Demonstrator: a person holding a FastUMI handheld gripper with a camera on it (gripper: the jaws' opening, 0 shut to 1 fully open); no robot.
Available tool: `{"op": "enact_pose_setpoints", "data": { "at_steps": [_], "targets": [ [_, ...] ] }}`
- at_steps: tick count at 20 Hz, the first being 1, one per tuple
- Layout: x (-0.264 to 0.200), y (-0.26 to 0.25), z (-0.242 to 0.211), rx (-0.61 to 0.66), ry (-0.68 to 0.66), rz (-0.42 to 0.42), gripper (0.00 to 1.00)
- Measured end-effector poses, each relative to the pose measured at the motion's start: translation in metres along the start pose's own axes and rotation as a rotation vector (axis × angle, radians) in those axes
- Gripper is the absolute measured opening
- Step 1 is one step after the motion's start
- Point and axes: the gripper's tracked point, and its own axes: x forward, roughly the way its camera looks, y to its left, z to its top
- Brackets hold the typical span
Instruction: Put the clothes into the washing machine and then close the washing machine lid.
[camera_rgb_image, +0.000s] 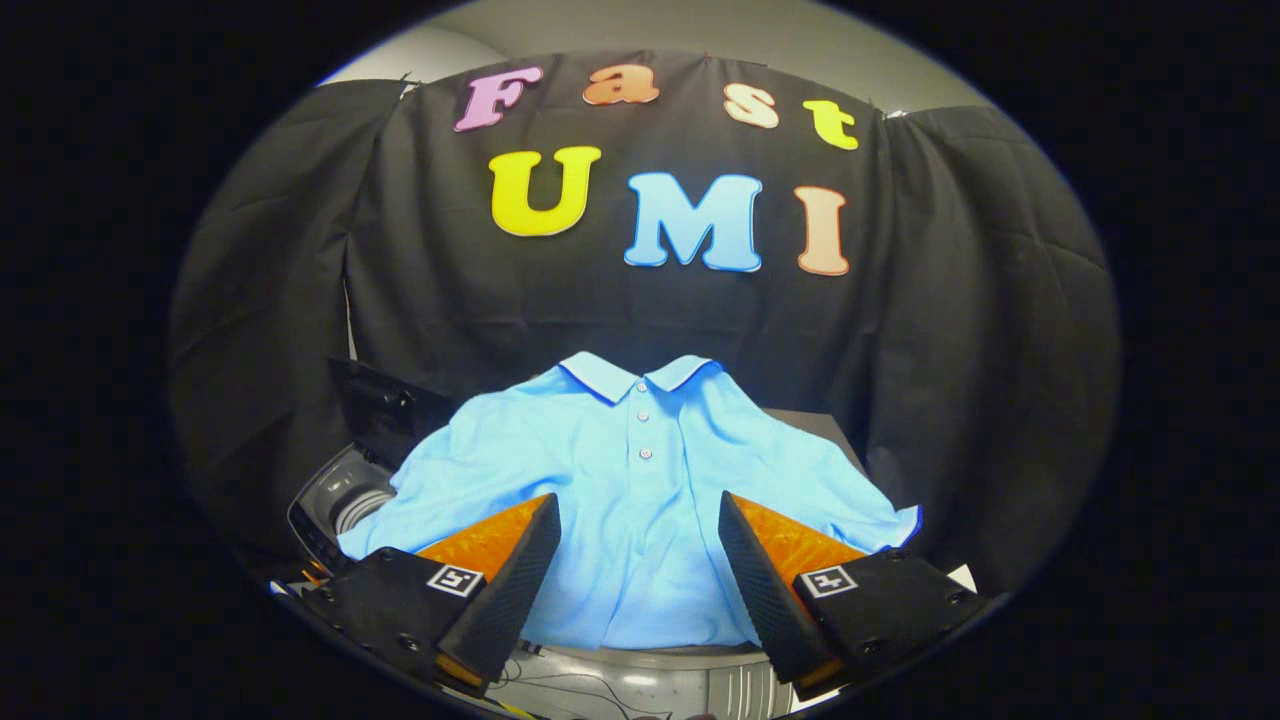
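We're hovering the gripper (638, 545) with fingers spread wide over the shirt (640, 500). It's looking soft and floppy, so we're figuring on pinching a bunched fold mid-chest.

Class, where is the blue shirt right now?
The blue shirt lies spread flat just ahead of the open gripper, beside the washing machine.

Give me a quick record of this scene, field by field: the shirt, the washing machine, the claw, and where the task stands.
shirt: light blue polo shirt, spread flat, collar away from the claw, buttons showing
washing machine: grey washing machine beside the shirt's sleeve, lid raised, sleeve lying over its rim
claw: claw open, fingers apart over the shirt's lower half, gripping nothing
task stage: shirt not yet in the machine, lid not yet closed
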Motion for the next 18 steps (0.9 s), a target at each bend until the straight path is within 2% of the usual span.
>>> {"op": "enact_pose_setpoints", "data": {
  "at_steps": [6,8,12,13,16,17,18],
  "targets": [
    [0.037,-0.001,-0.018,0.024,0.135,0.02,0.99],
    [0.041,0.004,-0.02,0.069,0.149,0.052,0.98],
    [0.041,0.005,-0.015,0.028,0.169,0.051,0.95],
    [0.04,0.01,-0.014,0.041,0.168,0.084,0.95],
    [0.04,0.015,-0.016,0.052,0.141,0.109,0.36],
    [0.04,0.014,-0.015,0.055,0.144,0.109,0.1],
    [0.042,0.014,-0.014,0.064,0.15,0.107,0.1]
  ]
}}
